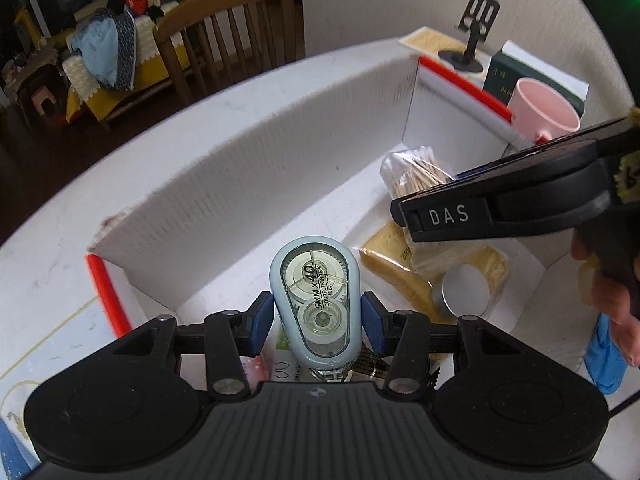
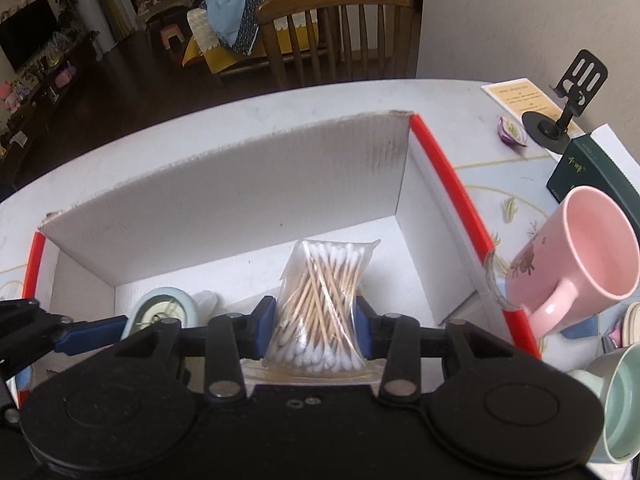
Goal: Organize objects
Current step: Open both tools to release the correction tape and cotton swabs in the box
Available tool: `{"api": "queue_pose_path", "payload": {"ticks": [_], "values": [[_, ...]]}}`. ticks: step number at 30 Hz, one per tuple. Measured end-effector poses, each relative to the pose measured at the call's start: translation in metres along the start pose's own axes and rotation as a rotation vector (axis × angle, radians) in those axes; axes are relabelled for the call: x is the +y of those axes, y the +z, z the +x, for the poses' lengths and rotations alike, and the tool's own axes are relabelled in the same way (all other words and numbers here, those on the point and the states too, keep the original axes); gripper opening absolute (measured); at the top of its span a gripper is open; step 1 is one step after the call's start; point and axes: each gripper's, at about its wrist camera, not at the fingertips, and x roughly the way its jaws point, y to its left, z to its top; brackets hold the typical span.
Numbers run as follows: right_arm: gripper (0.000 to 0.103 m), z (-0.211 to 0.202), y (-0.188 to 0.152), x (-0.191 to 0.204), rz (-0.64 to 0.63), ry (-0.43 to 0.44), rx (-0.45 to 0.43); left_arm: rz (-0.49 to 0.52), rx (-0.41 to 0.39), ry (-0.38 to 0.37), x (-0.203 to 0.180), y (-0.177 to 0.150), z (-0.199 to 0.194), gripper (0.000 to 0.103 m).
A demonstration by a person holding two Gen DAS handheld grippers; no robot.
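My left gripper point(image 1: 316, 314) is shut on a light-blue correction tape dispenser point(image 1: 314, 276), its blue pads pressing both sides. It hangs just inside the near-left part of a white cardboard box point(image 1: 280, 152) with red edges. My right gripper point(image 2: 315, 320) is shut on a clear bag of cotton swabs point(image 2: 320, 276), which is pinched at the waist and held low over the box floor point(image 2: 248, 276). In the right wrist view the correction tape dispenser point(image 2: 160, 308) and a left finger point(image 2: 92, 332) show at the left. Seen from the left wrist, the bag point(image 1: 412, 176) sits to the right.
Inside the box lie yellowish packets point(image 1: 394, 272) and a round silver tin point(image 1: 466, 292). Right of the box stand a pink mug point(image 2: 580, 264), a dark green box point(image 2: 588, 172), a black phone stand point(image 2: 568, 96) and a pale green cup point(image 2: 624, 396). A wooden chair point(image 2: 336, 20) stands behind the table.
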Motion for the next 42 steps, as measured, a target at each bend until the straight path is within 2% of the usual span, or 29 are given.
{"api": "queue_pose_path", "payload": {"ticks": [4,9,11,14,16,19,26,30,42], "values": [[0.042,0.007,-0.002,0.000,-0.005,-0.016,0.026,-0.009,0.059,0.012,-0.003,0.003,0.013,0.047],[0.043,0.008,-0.003,0.000,0.006,-0.018,0.025,-0.006,0.089,0.009,-0.006,0.006,0.021,0.047],[0.045,0.007,-0.003,0.000,0.007,-0.023,0.026,-0.019,0.092,-0.005,-0.005,0.006,0.021,0.047],[0.056,0.006,-0.004,0.004,0.005,-0.035,0.026,-0.031,0.092,-0.025,-0.004,0.007,0.019,0.047],[0.060,0.005,-0.004,0.005,0.000,-0.044,0.022,-0.040,0.088,-0.032,-0.003,0.007,0.016,0.051],[0.064,0.002,-0.002,0.003,0.002,-0.046,0.008,-0.044,0.068,-0.050,-0.004,0.006,0.010,0.055],[0.064,-0.014,-0.003,0.002,0.003,-0.030,-0.019,-0.065,0.023,-0.072,-0.003,-0.001,-0.008,0.056],[0.068,-0.027,-0.004,0.003,0.001,-0.017,-0.044,-0.072,-0.012,-0.080,-0.002,-0.004,-0.023,0.056],[0.071,-0.089,-0.021,0.020,-0.013,0.034,-0.149,-0.120,-0.134,-0.108,0.019,-0.030,-0.087,0.056]]}}
